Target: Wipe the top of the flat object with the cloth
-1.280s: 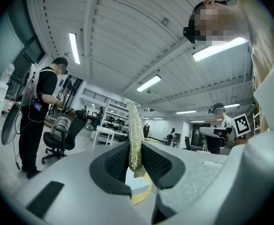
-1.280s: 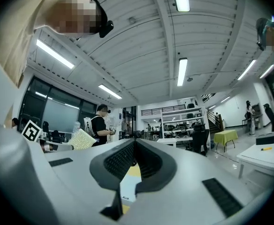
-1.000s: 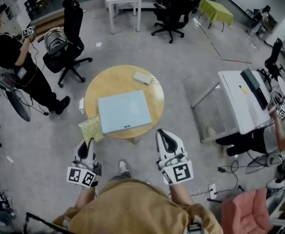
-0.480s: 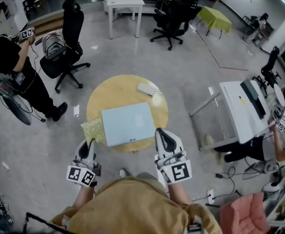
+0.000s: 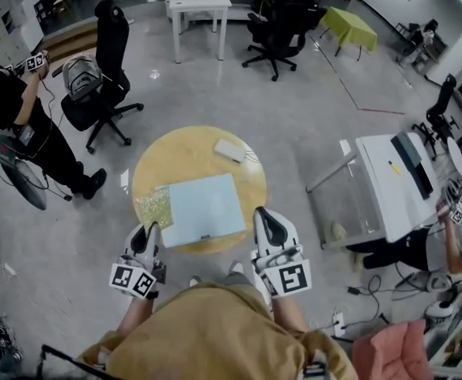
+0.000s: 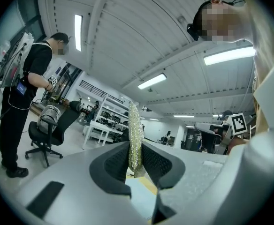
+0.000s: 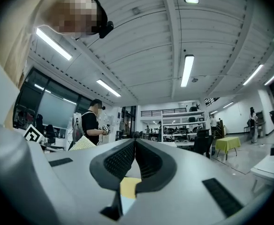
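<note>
A pale blue flat board lies on a round wooden table. A glittery yellow-green cloth hangs over the board's left edge, held up from the near side. My left gripper is shut on the cloth, which stands on edge between its jaws in the left gripper view. My right gripper hovers at the board's near right corner; its jaws meet with nothing between them.
A small white box rests on the table's far side. Black office chairs and a white table stand beyond. A person in black is at the left; a white desk stands at the right.
The cloth has moved rightward from the table's left edge onto the board's left side, carried by my left gripper. Both grippers stay close to the table's near rim.
</note>
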Motion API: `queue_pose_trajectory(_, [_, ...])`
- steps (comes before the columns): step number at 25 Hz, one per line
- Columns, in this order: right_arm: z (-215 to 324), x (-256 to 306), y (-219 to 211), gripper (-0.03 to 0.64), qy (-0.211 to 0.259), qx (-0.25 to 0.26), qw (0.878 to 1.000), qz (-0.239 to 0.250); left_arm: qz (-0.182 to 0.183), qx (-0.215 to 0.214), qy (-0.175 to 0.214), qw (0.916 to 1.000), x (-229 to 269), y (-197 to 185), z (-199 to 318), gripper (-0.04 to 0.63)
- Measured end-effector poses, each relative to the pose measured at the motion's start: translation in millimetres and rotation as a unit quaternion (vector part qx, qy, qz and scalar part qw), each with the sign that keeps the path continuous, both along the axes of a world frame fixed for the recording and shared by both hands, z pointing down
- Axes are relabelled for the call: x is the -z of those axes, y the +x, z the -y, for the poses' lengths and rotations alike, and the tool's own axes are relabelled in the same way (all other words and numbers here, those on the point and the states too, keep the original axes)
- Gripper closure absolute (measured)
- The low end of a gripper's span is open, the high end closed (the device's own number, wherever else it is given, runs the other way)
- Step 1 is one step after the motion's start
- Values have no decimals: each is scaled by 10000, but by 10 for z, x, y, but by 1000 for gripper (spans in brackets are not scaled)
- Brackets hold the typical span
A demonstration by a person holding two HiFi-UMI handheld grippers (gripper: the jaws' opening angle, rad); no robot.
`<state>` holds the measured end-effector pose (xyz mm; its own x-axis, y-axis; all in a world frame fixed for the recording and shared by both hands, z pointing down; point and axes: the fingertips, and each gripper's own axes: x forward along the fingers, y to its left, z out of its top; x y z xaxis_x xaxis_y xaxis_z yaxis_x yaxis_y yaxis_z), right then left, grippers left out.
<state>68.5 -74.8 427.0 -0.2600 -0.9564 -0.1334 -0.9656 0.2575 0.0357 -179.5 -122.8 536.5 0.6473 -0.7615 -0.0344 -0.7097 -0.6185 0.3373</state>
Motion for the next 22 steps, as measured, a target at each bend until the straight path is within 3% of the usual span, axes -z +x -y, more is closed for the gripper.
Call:
queue_pose_trajectory(7, [360,95,663,617,98,318,9994,38,60,17,-207,9998,3,799,72,531])
queue_pose_trajectory(10, [490,-32,829,617,-15,488,9988,85,164,-224,-529,9982,-262,1194,58,531])
queue_pose_trajectory(15, [650,-227,984,617,-240,765,9968,61,482,-925,-1440,9841,-1095,2046,-56,531])
queue_pose_trajectory(22, [707,-332,1356,617,-369,688,9969,6,749,-811,-2229,9686,-1887,2433,94,531])
